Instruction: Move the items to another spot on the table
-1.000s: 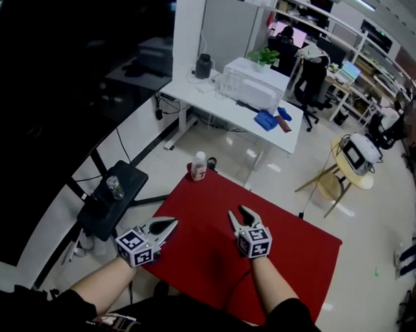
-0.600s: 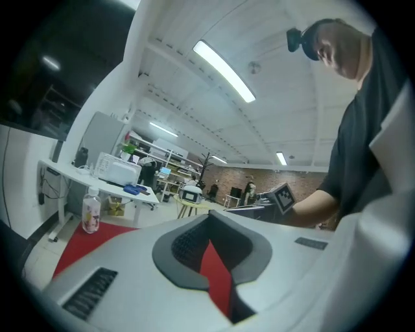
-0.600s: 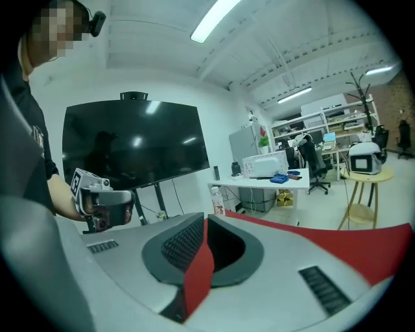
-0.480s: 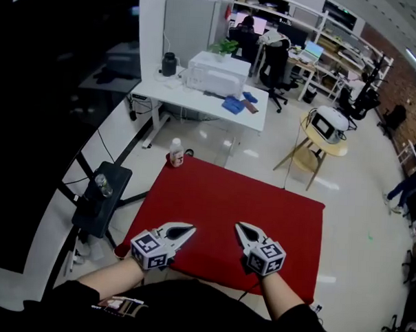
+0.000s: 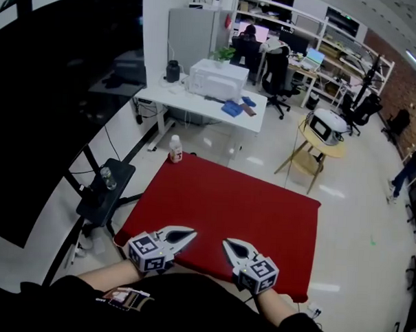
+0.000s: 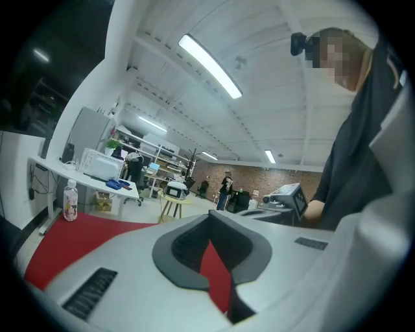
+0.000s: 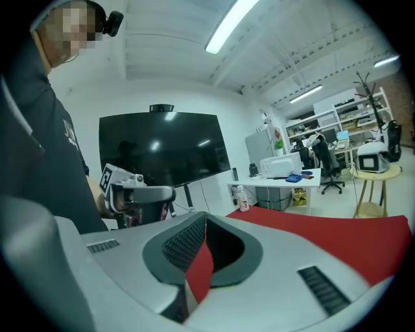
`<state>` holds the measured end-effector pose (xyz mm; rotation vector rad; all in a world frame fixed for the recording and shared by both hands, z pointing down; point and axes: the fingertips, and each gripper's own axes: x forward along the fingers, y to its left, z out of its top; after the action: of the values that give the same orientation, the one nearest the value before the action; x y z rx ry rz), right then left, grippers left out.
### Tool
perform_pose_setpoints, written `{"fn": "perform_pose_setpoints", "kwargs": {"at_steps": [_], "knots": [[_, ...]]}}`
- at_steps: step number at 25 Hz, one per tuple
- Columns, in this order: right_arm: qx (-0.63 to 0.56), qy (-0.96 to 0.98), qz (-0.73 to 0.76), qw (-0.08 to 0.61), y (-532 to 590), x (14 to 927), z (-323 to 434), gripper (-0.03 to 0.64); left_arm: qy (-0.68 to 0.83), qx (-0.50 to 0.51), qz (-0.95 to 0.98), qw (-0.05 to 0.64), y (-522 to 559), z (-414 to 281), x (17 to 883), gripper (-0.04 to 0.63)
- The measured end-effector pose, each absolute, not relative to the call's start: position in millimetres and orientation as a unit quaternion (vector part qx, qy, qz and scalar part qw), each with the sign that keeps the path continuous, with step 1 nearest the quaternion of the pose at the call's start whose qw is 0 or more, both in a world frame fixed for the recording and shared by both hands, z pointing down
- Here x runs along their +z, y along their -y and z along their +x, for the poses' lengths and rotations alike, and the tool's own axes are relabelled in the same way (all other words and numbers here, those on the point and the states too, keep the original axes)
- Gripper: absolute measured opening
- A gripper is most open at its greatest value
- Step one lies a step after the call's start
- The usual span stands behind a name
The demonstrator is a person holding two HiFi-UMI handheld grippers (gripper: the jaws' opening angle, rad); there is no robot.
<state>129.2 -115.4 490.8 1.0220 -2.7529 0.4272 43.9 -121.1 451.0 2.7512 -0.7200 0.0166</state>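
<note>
The left gripper (image 5: 189, 233) is pressed together and holds nothing. The right gripper (image 5: 227, 244) is pressed together too, with nothing in it. Both sit low at the near edge of the red table (image 5: 227, 197), side by side.

The bottle (image 5: 174, 149) stands straight up at the far left corner of the table, well away from both. It lies far ahead and a bit left. The left gripper is on the bottle's side, so it looks like the nearer one to reach out.

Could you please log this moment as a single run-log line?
left tongs: shut, empty | right tongs: shut, empty | bottle: upright, far left corner of red table | stage: nothing grasped yet
</note>
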Motion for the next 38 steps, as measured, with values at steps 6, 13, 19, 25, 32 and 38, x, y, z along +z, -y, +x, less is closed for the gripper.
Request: {"fn": "perform_pose_setpoints", "kwargs": {"at_steps": [6,13,19,25,32,38], "knots": [[0.143,0.937,0.308,0.078,67,463,122,-0.009,0.247,-0.015,0.958,0.143,83,53,419,-0.008],[0.137,0.938,0.307,0.08,41,443,84,-0.011,0.24,-0.013,0.959,0.152,62,9,421,-0.008],[0.156,0.935,0.308,0.075,26,441,18,-0.015,0.223,-0.023,0.961,0.164,40,-49,418,-0.008],[0.161,0.941,0.293,0.057,25,443,-40,-0.015,0.217,-0.018,0.961,0.173,26,-99,424,-0.008],[0.147,0.95,0.271,0.047,38,436,-48,-0.017,0.249,-0.023,0.954,0.163,28,-113,419,-0.008],[0.17,0.949,0.26,0.055,26,452,-28,-0.017,0.238,-0.026,0.953,0.184,20,-86,435,-0.008]]}}
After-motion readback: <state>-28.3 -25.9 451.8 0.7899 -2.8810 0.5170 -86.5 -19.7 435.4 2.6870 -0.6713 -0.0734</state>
